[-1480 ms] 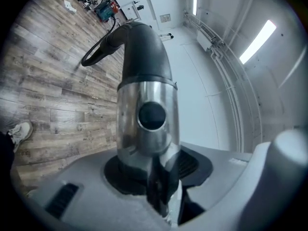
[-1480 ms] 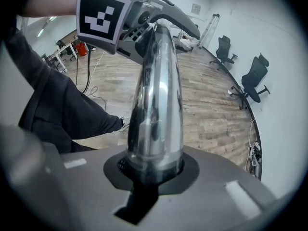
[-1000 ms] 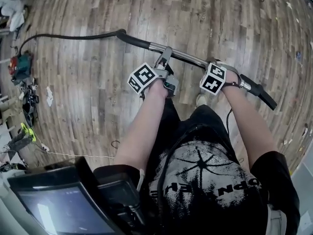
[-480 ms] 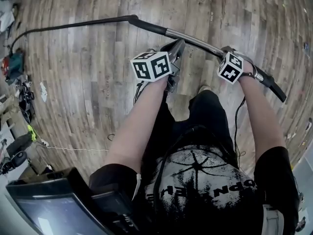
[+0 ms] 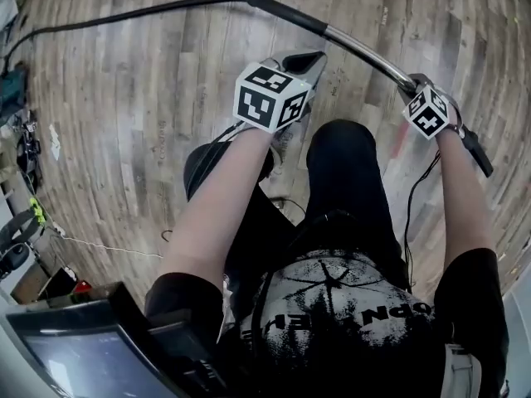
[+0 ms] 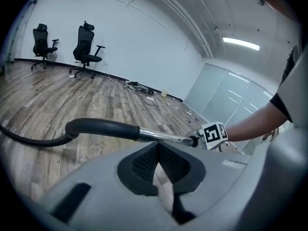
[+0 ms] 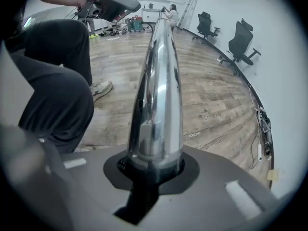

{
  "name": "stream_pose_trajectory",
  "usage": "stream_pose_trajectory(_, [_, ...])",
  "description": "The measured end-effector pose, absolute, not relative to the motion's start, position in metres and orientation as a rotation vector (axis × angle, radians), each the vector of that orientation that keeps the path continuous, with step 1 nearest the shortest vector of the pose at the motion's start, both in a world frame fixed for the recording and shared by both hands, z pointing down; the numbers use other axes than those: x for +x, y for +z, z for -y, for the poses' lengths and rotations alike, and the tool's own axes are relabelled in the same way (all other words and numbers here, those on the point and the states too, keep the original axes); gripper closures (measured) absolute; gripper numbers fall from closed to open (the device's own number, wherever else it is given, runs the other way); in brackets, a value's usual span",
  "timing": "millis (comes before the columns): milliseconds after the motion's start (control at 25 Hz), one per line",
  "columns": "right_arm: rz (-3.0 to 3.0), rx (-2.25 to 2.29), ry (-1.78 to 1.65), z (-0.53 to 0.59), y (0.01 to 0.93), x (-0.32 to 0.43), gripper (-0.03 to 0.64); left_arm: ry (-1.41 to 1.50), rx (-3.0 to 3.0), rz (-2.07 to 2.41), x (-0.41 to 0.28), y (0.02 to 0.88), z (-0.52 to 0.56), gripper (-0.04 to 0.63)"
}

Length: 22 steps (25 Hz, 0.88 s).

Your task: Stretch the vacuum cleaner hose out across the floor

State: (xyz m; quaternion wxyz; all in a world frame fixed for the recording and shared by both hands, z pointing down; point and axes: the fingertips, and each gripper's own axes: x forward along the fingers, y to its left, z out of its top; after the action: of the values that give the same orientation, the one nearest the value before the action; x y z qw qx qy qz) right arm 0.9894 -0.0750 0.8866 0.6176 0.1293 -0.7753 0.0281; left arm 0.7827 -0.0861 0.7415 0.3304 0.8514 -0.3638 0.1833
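Head view looks down on a wide wooden floor and on the person, whose dark trousers and black printed shirt fill the lower middle. The vacuum cleaner hose is black and thin. It runs from the left edge of this view, over the floor, up to a black curved handle at the top. From the handle a shiny metal tube goes down to the right.

The right gripper has its jaws closed on this metal tube. In the right gripper view the tube stands up directly out of the jaws.

The left gripper is on the near side of the tube and apart from it. In the left gripper view its jaws are pressed together with nothing between them, and the handle passes behind their tips.

Two black office chairs stand at the white wall. A light sneaker rests on the floor.
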Motion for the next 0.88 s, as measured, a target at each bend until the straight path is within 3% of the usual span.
stream_pose_trajectory(440, [1.784,0.236,-0.094,0.083,1.079,1.088,0.560,0.553,2.227,1.121,0.787,0.868,0.080,0.595])
stream_pose_trajectory(880, [1.736,0.252,-0.009,0.078,1.162,1.111,0.560,0.644,2.120,1.165,0.773,0.904,0.051,0.594])
